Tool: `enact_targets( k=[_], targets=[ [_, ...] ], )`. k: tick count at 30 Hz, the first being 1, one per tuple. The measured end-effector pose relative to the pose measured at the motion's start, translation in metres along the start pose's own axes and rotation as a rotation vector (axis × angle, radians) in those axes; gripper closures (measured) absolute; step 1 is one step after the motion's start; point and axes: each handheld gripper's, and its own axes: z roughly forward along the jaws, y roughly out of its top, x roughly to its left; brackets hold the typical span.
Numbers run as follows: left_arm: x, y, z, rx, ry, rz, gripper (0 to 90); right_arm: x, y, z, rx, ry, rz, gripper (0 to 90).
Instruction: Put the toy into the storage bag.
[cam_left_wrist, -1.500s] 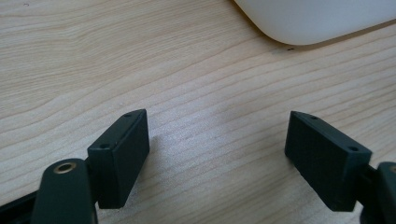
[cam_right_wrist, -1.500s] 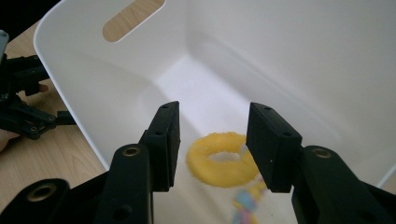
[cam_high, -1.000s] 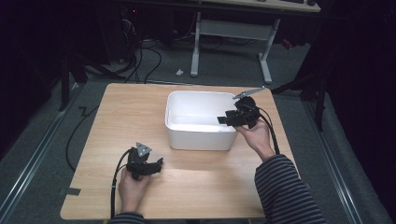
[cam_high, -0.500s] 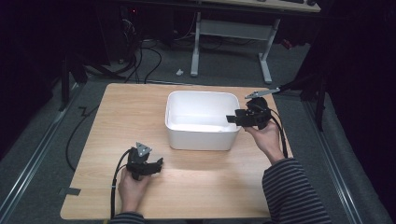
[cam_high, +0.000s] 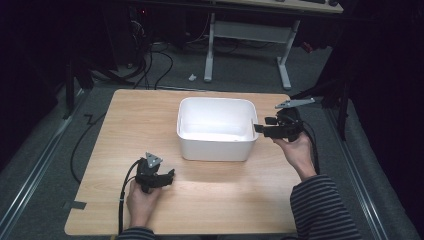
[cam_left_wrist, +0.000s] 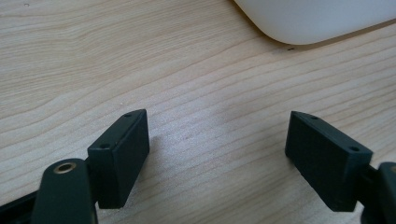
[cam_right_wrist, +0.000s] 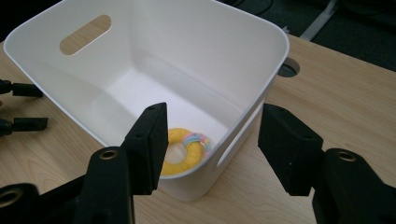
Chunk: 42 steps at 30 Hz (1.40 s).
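A white plastic bin (cam_high: 216, 129) sits near the middle of the wooden table (cam_high: 130, 120), slightly toward 1 o'clock from its centre. In the right gripper view a yellow ring toy (cam_right_wrist: 184, 148) with a pastel-striped patch lies on the bin's floor, close against the near wall below an oval handle slot. The right gripper (cam_high: 260, 129) is held in the air at the bin's 3 o'clock side, just beside the rim, its jaws spread wide with nothing between them and pointing toward the bin. The left gripper (cam_high: 169, 176) rests low over the table at about 7 o'clock from the bin, well apart from it; its jaws are also wide apart over bare wood, and whether they touch the surface is hard to judge.
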Motion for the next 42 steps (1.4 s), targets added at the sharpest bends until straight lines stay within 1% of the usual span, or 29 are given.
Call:
enact_targets(
  k=[1, 2, 4, 7, 8, 10, 11, 14, 17, 22, 24, 28, 30, 32, 33, 35, 37, 40, 42],
  targets=[
    [0.000, 0.000, 0.000, 0.002, -0.001, 0.001, 22.1, -0.001, -0.002, -0.002, -0.009, -0.002, 0.004, 42.9],
    [0.000, 0.000, 0.000, 0.002, -0.002, 0.001, 22.2, -0.004, -0.006, -0.007, -0.024, -0.001, 0.019, 42.4],
    [0.000, 0.000, 0.000, 0.002, -0.001, 0.001, 22.2, -0.005, -0.008, -0.010, -0.026, -0.002, 0.023, 41.9],
    [0.000, 0.000, 0.000, 0.001, -0.001, 0.000, 22.2, -0.005, -0.014, -0.018, -0.048, -0.002, 0.047, 38.4],
    [0.000, 0.000, 0.000, 0.001, -0.001, 0.000, 22.2, -0.006, -0.015, -0.019, -0.049, -0.005, 0.046, 37.7],
    [0.000, 0.000, 0.000, 0.001, -0.001, 0.000, 22.2, -0.005, -0.016, -0.025, -0.050, -0.026, 0.043, 37.3],
    [0.000, 0.000, 0.000, 0.001, -0.001, 0.000, 22.2, -0.005, -0.017, -0.030, -0.069, -0.025, 0.040, 37.3],
    [0.000, 0.000, 0.000, 0.001, -0.001, 0.000, 22.2, -0.004, -0.018, -0.035, -0.083, -0.028, 0.040, 37.3],
    [0.000, 0.000, 0.000, 0.000, 0.000, 0.000, 22.2, -0.004, -0.020, -0.040, -0.088, -0.027, 0.044, 37.3],
    [0.000, 0.000, 0.000, 0.001, -0.001, 0.000, 22.2, -0.002, -0.024, -0.050, -0.085, -0.040, 0.029, 36.8],
    [0.000, 0.000, 0.000, 0.001, -0.001, 0.000, 22.2, -0.003, -0.029, -0.056, -0.099, -0.040, 0.027, 36.5],
    [0.000, 0.000, 0.000, 0.001, -0.001, 0.000, 22.2, -0.007, -0.040, -0.063, -0.090, -0.041, 0.054, 36.1],
    [0.000, 0.000, 0.000, 0.002, -0.001, 0.001, 22.2, -0.008, -0.044, -0.067, -0.087, -0.050, 0.059, 35.9],
    [0.000, 0.000, 0.000, 0.001, -0.001, 0.000, 22.2, -0.008, -0.048, -0.073, -0.110, -0.053, 0.056, 36.5],
    [0.000, 0.000, 0.000, 0.002, -0.001, 0.001, 22.2, -0.008, -0.050, -0.075, -0.123, -0.045, 0.065, 36.4],
    [0.000, 0.000, 0.000, 0.001, -0.001, 0.000, 22.2, -0.008, -0.056, -0.078, -0.128, -0.042, 0.071, 36.4],
    [0.000, 0.000, 0.000, 0.001, -0.001, 0.000, 22.2, -0.008, -0.061, -0.080, -0.125, -0.056, 0.066, 36.3],
    [0.000, 0.000, 0.000, 0.002, 0.000, 0.000, 22.2, -0.004, -0.065, -0.085, -0.126, -0.070, 0.054, 36.3],
    [0.000, 0.000, 0.000, 0.002, 0.000, 0.000, 22.2, 0.000, -0.067, -0.087, -0.132, -0.075, 0.036, 36.7]
  ],
)
